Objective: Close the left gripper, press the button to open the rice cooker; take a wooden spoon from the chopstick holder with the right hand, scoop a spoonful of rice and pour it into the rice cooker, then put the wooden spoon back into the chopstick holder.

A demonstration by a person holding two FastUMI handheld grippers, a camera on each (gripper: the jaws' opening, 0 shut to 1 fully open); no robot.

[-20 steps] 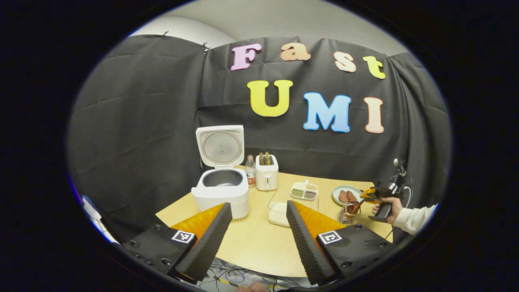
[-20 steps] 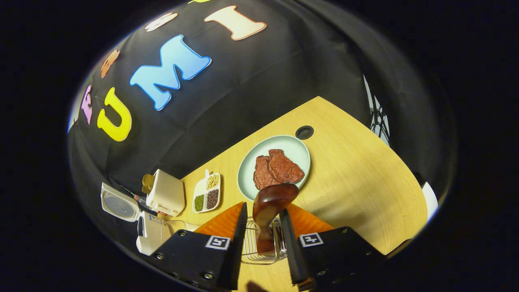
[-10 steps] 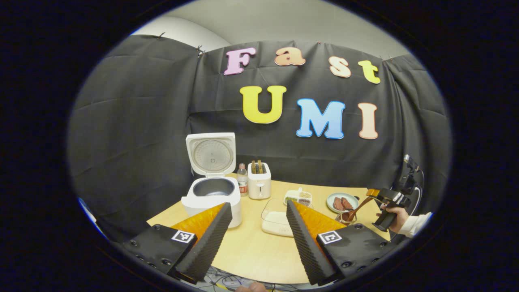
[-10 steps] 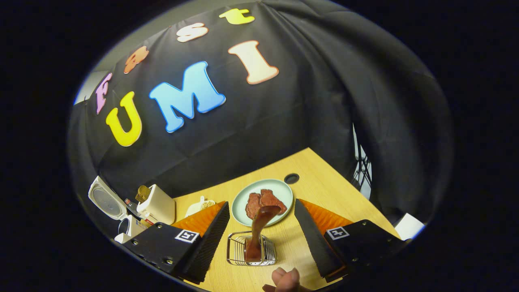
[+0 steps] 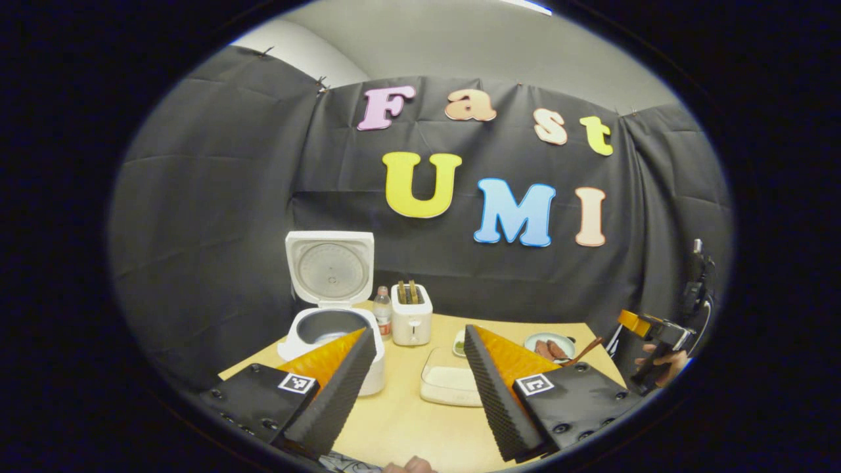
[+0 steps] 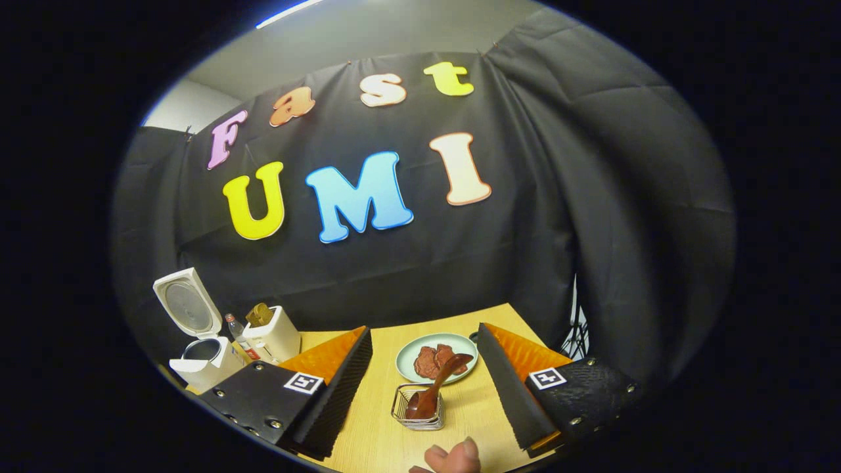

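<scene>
The white rice cooker [image 5: 328, 332] stands at the table's far left with its lid [image 5: 330, 266] up and the pot bare. A clear box of rice [image 5: 450, 384] lies beyond my left gripper [image 5: 419, 330], which hangs open over the near edge. The dark wooden spoon [image 6: 433, 389] leans, handle up, in the wire chopstick holder [image 6: 418, 408]. My right gripper [image 6: 424, 332] is open, drawn back above the holder and apart from the spoon. The right gripper [image 5: 657, 332], held in a hand, also appears at the far right, with the spoon [image 5: 581, 349] to its left.
A toaster [image 5: 410, 315] and a small bottle [image 5: 382, 314] stand right of the cooker. A pale green plate [image 6: 414, 358] with meat sits just behind the holder. A thumb [image 6: 453, 456] pokes in at the near edge. The rice cooker [image 6: 200, 361] sits far left.
My right gripper opened, released the spoon into the holder and drew back upward. My left gripper pulled back from the table, so everything looks smaller and lower.
</scene>
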